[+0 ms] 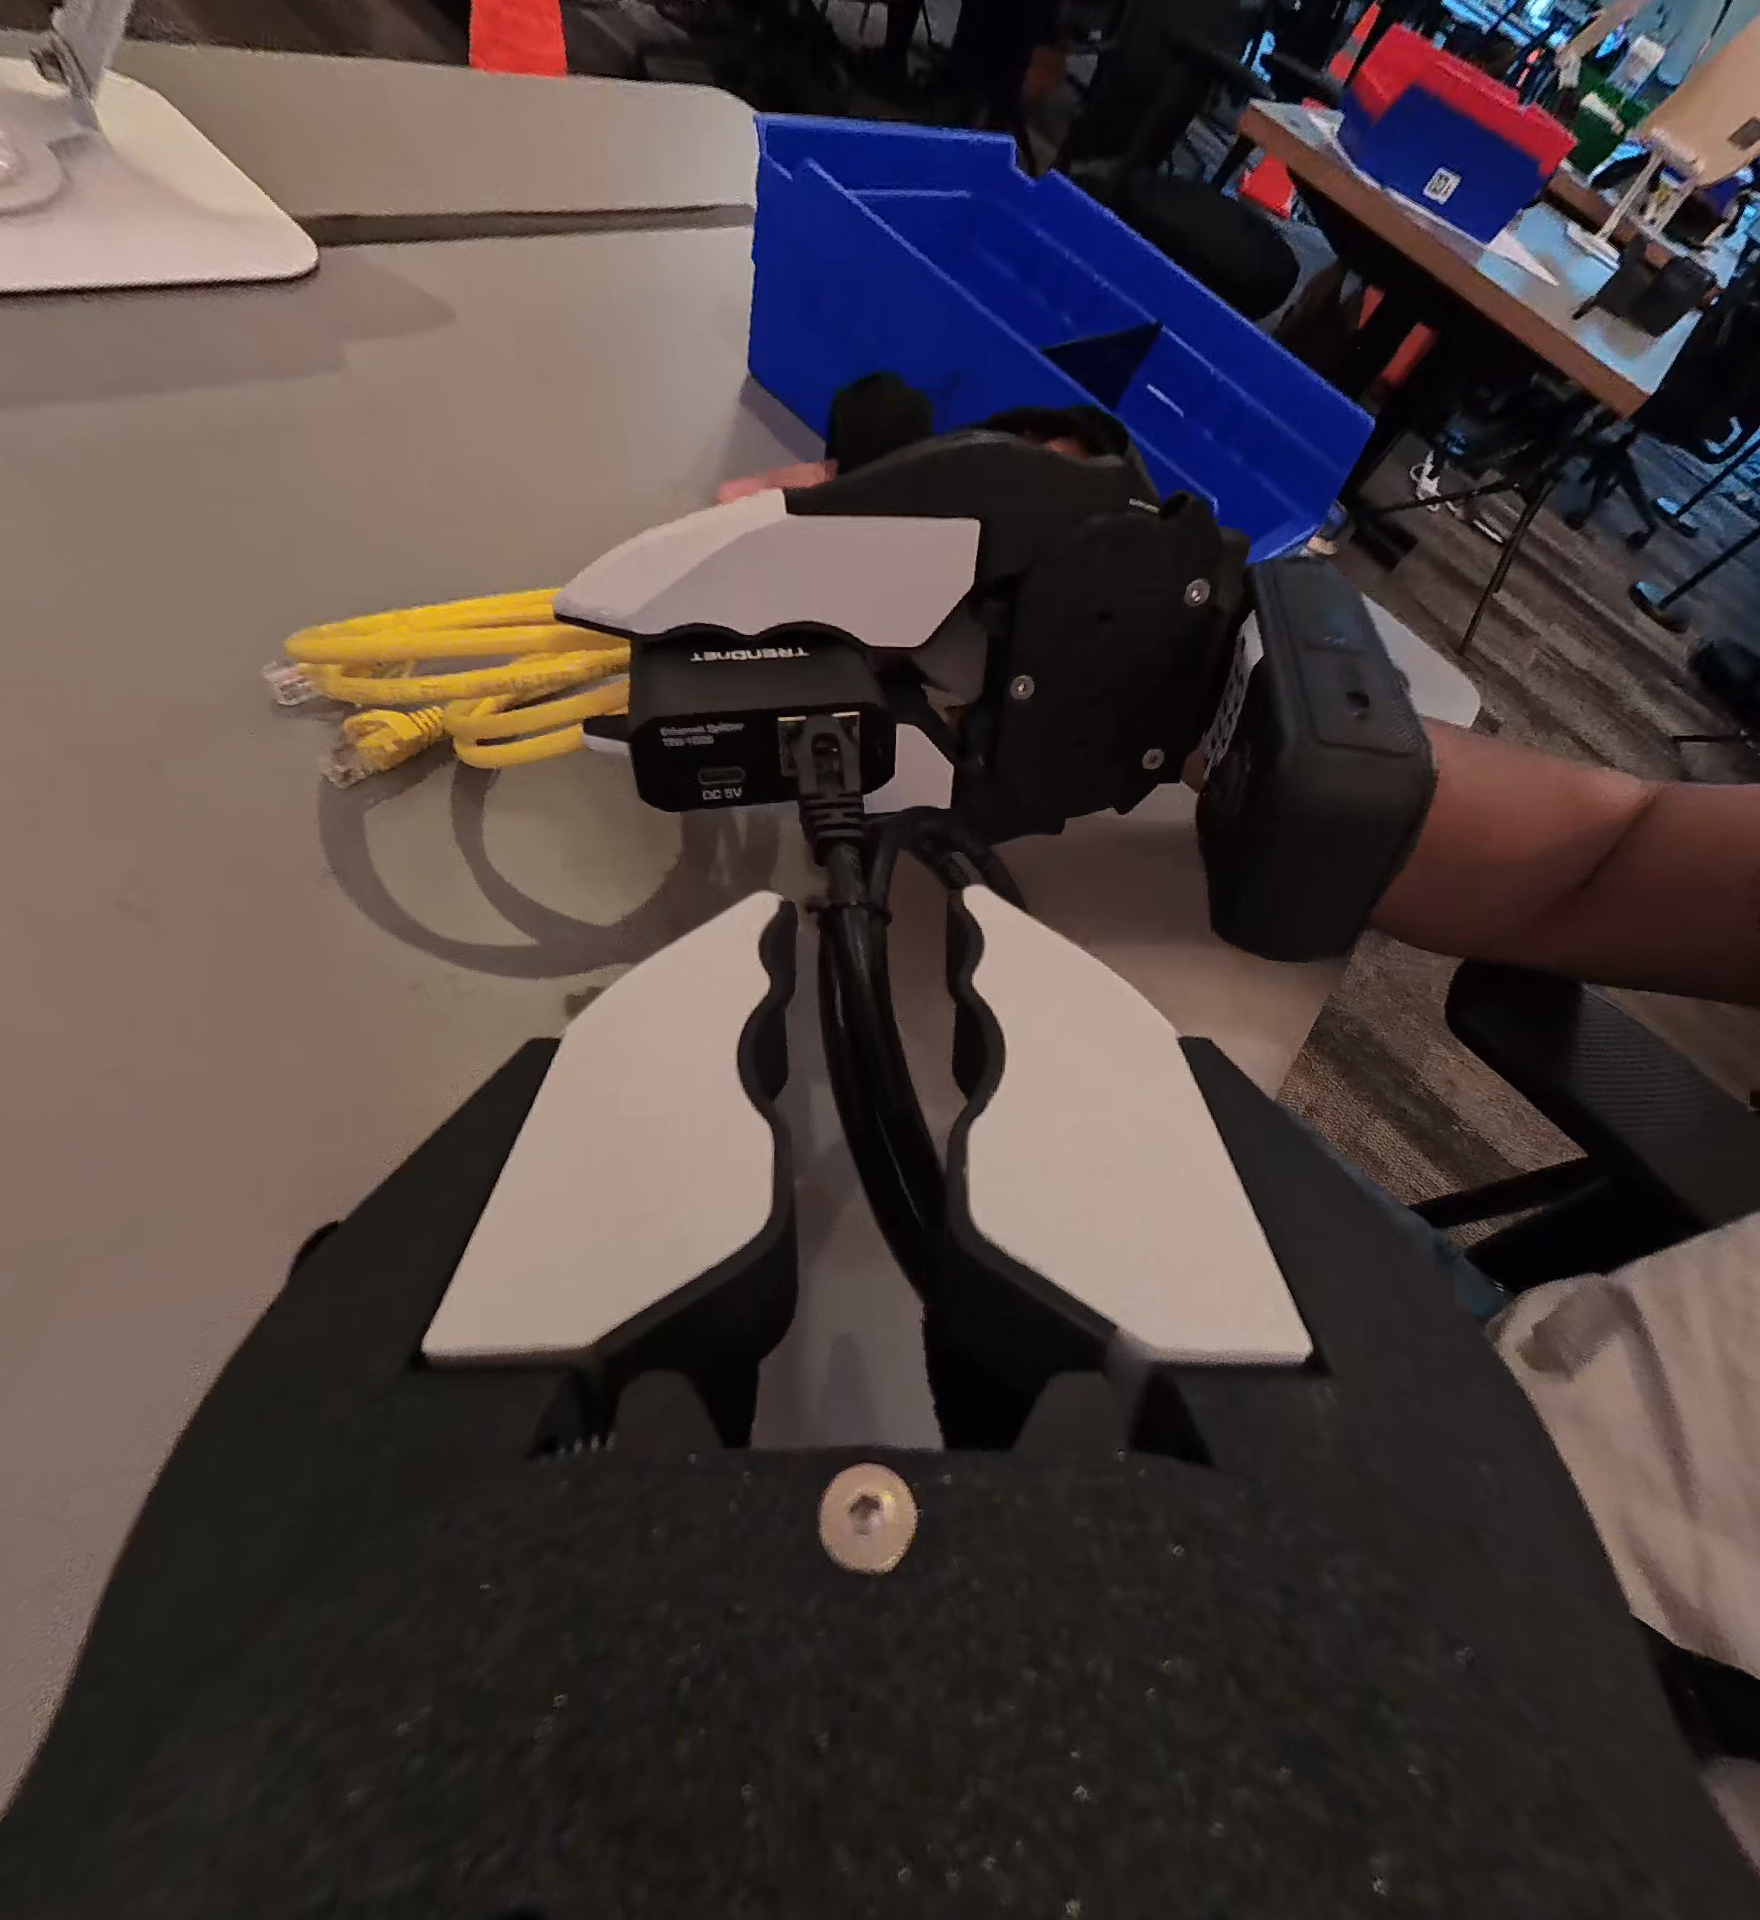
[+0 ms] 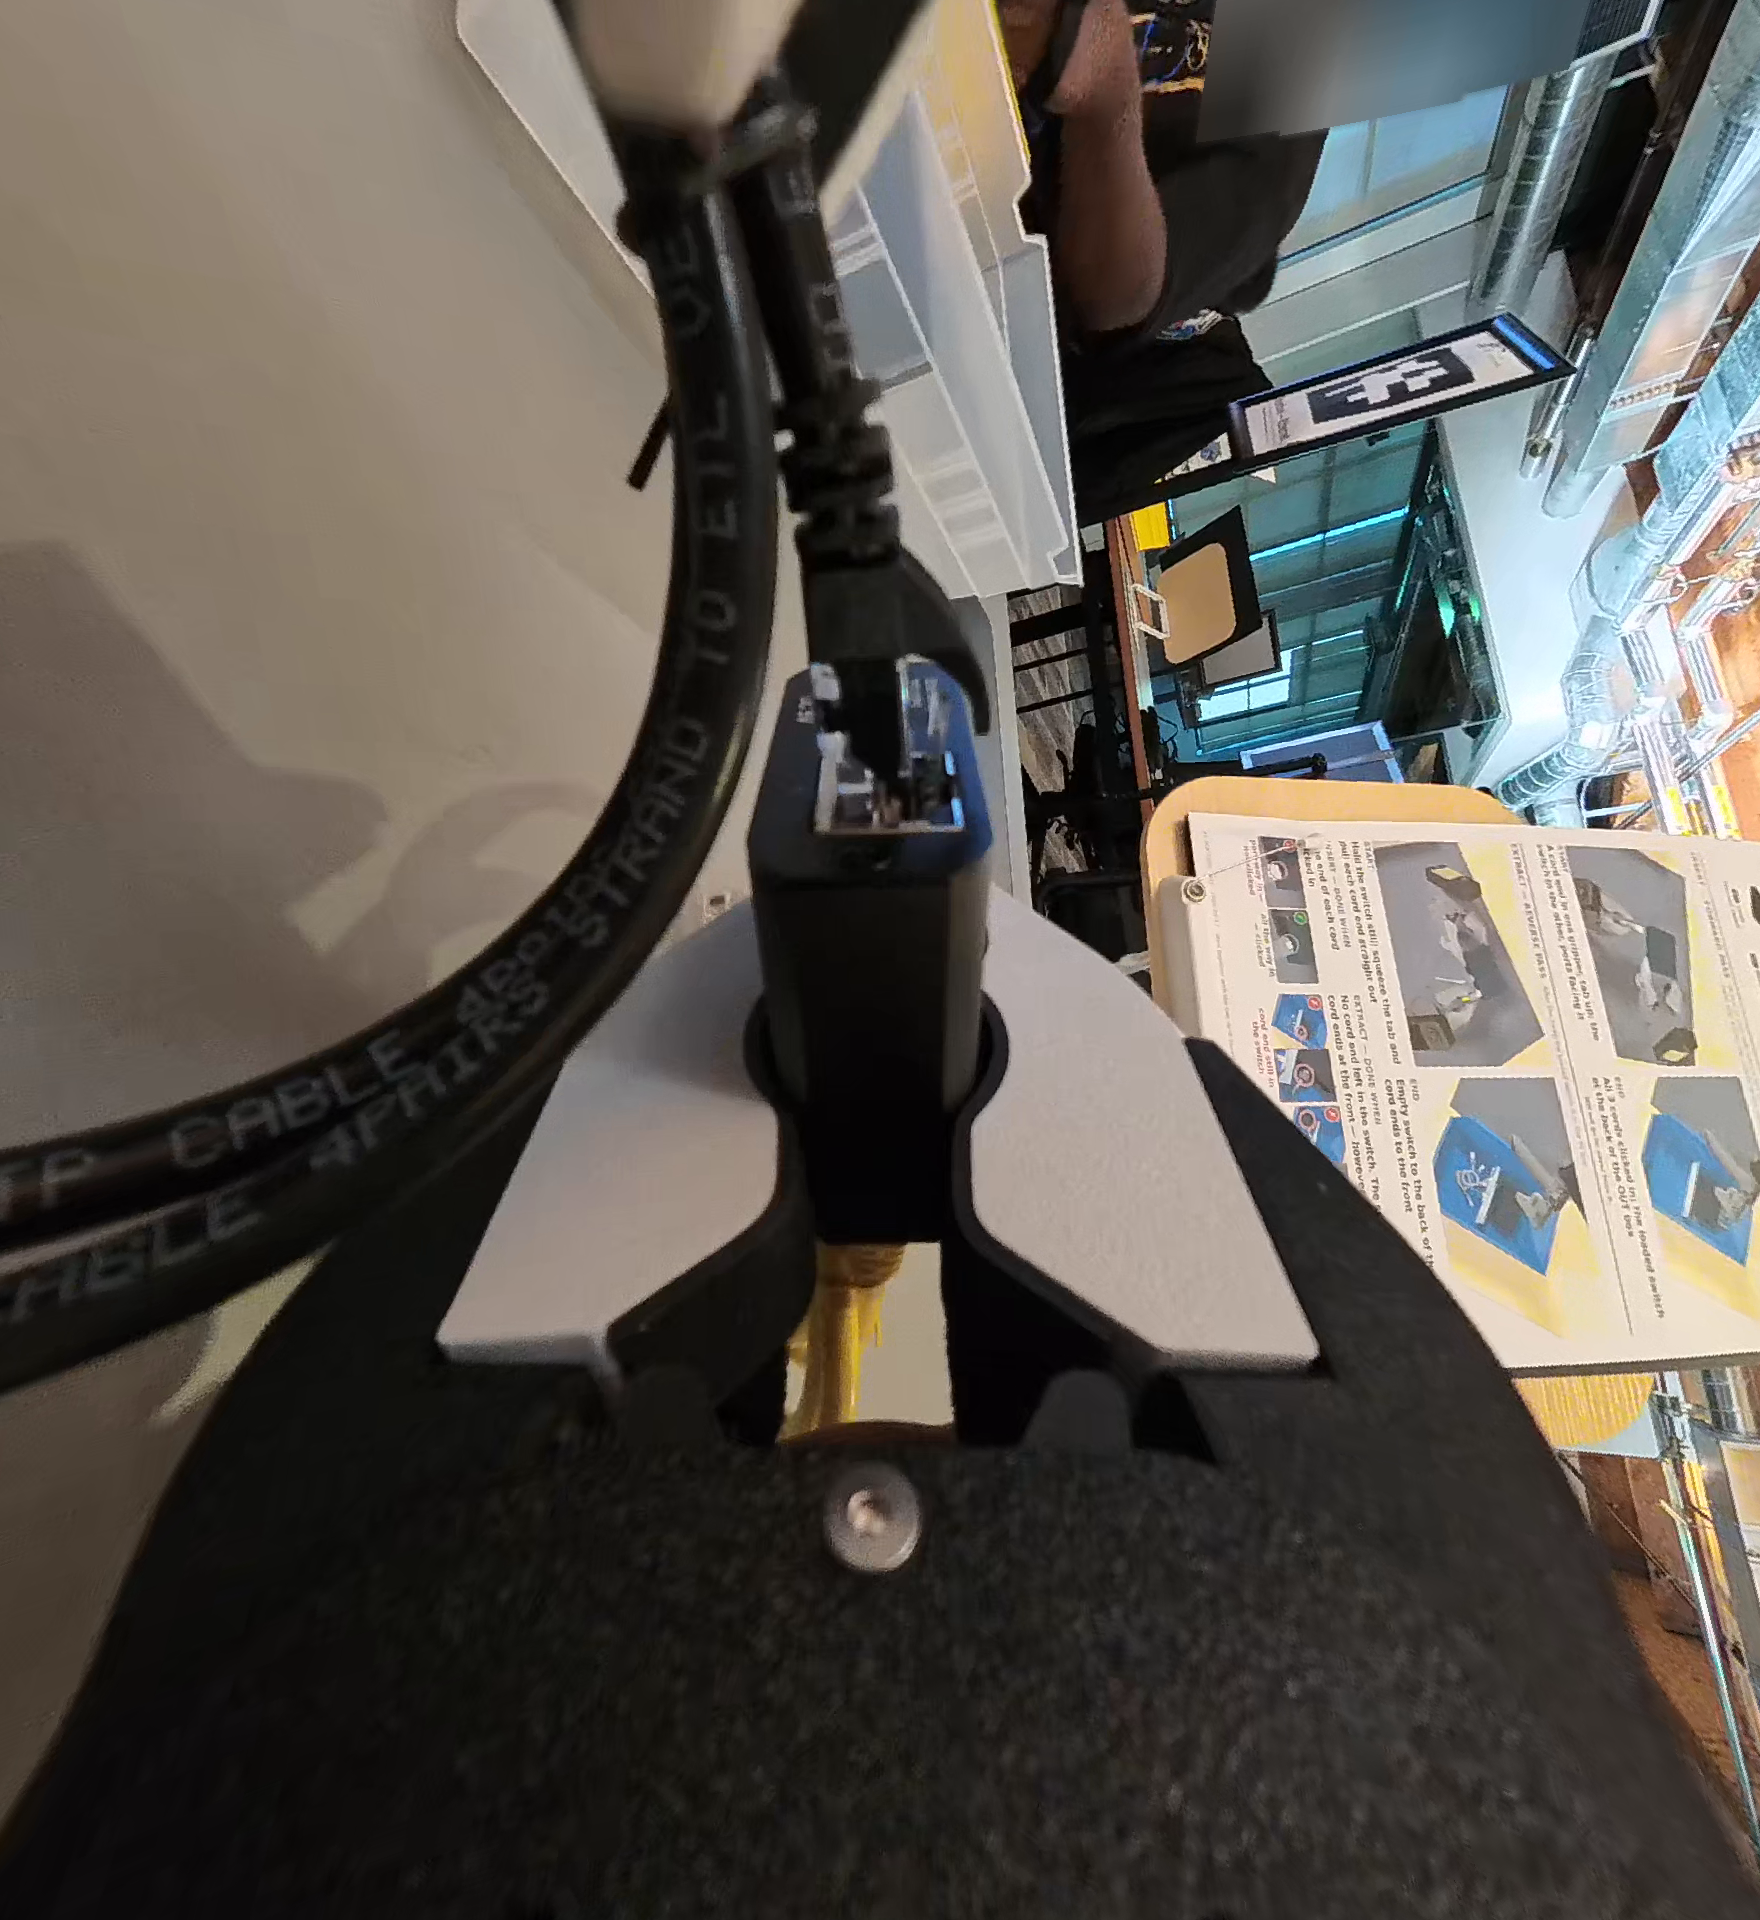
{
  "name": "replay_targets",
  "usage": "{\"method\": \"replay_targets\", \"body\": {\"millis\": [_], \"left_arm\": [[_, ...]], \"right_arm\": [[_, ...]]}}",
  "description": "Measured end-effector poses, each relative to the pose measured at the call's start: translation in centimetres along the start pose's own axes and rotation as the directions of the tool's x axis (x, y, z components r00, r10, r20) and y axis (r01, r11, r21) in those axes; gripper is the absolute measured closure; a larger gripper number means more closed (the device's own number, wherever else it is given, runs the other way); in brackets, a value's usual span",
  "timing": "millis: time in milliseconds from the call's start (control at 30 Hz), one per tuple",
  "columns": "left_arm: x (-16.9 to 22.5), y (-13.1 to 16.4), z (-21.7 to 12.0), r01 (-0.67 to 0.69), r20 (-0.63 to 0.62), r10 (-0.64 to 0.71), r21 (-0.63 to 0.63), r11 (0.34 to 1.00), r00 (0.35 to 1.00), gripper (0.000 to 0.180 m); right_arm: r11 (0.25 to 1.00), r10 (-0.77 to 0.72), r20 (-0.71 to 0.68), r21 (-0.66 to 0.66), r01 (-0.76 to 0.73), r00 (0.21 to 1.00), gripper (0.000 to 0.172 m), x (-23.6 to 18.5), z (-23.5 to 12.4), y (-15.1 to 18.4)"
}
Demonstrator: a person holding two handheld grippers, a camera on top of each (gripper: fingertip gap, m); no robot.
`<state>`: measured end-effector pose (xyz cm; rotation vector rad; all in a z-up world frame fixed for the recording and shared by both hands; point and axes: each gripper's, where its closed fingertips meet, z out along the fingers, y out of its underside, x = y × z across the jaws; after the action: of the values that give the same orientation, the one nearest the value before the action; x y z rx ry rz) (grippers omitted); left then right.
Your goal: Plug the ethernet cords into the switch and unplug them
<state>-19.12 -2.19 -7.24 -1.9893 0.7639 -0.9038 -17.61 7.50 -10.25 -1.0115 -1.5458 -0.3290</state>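
Bare table (image 1: 128, 831) at the frame's left gives room; yellow cords (image 1: 460, 675) and blue bin (image 1: 1011, 312) block farther back.

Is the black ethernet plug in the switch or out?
In. The black plug sits inside the switch's port, its boot sticking out; the right claw clamps the switch body.

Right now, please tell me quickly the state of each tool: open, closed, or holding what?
Left tool: open; the black cord runs between its fingers, not pinched.
Right tool: closed on the black switch.
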Motion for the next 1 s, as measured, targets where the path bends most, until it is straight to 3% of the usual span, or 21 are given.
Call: {"method": "replay_targets", "body": {"millis": [133, 433, 667, 1000], "left_arm": [[-0.3, 0.0, 0.5, -0.028, 0.069, 0.025, 0.044, 0.999, 0.997, 0.165], [-0.4, -0.2, 0.6, -0.056, 0.115, 0.045, 0.092, 0.994, 0.992, 0.166], [-0.6, 0.3, 0.8, -0.057, 0.154, 0.054, 0.012, 0.998, 0.987, 0.168], [-0.6, 0.5, 0.9, -0.046, 0.129, 0.050, -0.032, 0.998, 0.990, 0.169]], "right_arm": [[1.000, 0.025, 0.011, 0.015, -0.025, 1.000, 0.148, -0.1, -0.1, -0.2], [0.999, 0.038, 0.019, 0.019, -0.038, 0.999, 0.148, -0.2, -0.2, 0.0], [1.000, -0.021, 0.007, 0.017, 0.021, 1.000, 0.148, -0.6, -0.4, -0.4], [1.000, 0.023, 0.050, 0.012, -0.024, 0.998, 0.149, -1.5, -0.3, -0.9]]}}
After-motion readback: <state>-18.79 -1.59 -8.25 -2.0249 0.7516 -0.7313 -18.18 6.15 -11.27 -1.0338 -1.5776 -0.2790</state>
